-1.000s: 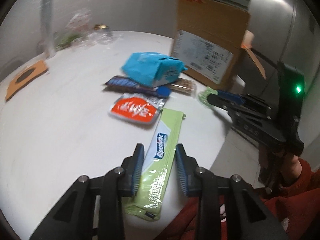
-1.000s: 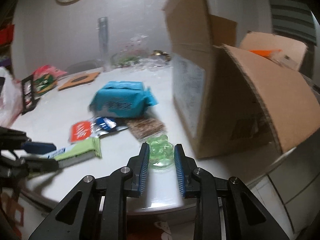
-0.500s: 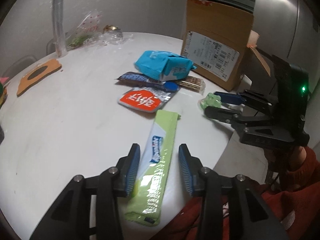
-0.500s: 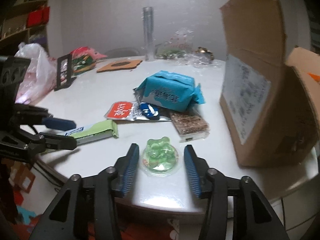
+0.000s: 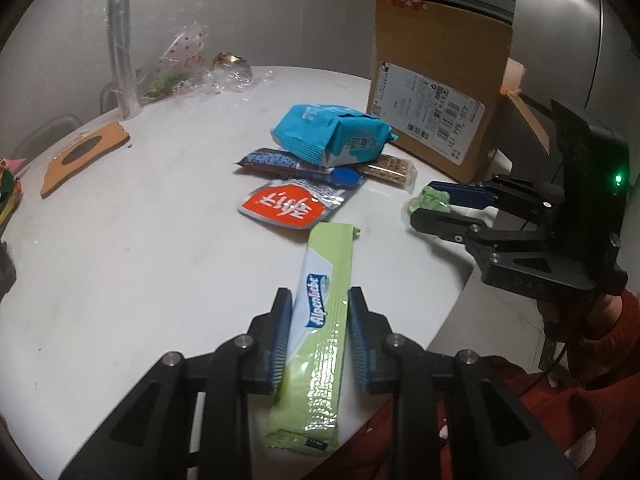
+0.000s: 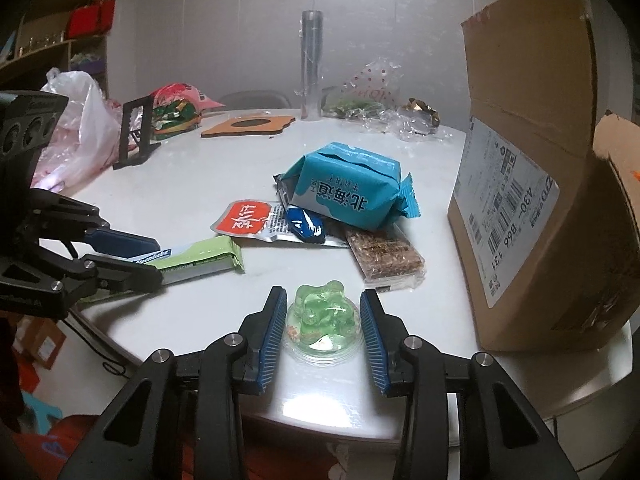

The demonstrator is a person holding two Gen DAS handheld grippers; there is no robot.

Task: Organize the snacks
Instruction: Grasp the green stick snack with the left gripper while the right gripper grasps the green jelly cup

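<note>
Two open hand-held grippers, left (image 5: 319,334) straddling green pack (image 5: 318,344), right (image 6: 323,334) straddling jelly cup (image 6: 322,326)

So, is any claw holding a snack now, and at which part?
Nothing is held. The left claw stands open around the middle of the green candy stick; the right claw stands open around the green jelly cup.

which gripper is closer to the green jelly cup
Right. The right gripper straddles the green jelly cup, fingers open either side. The left gripper sits apart, around the green candy stick.

Green Alpenliebe stick (image 5: 320,320) flat nr table edge; clear jelly cup (image 6: 322,326) upright, prob. green inside.
</note>
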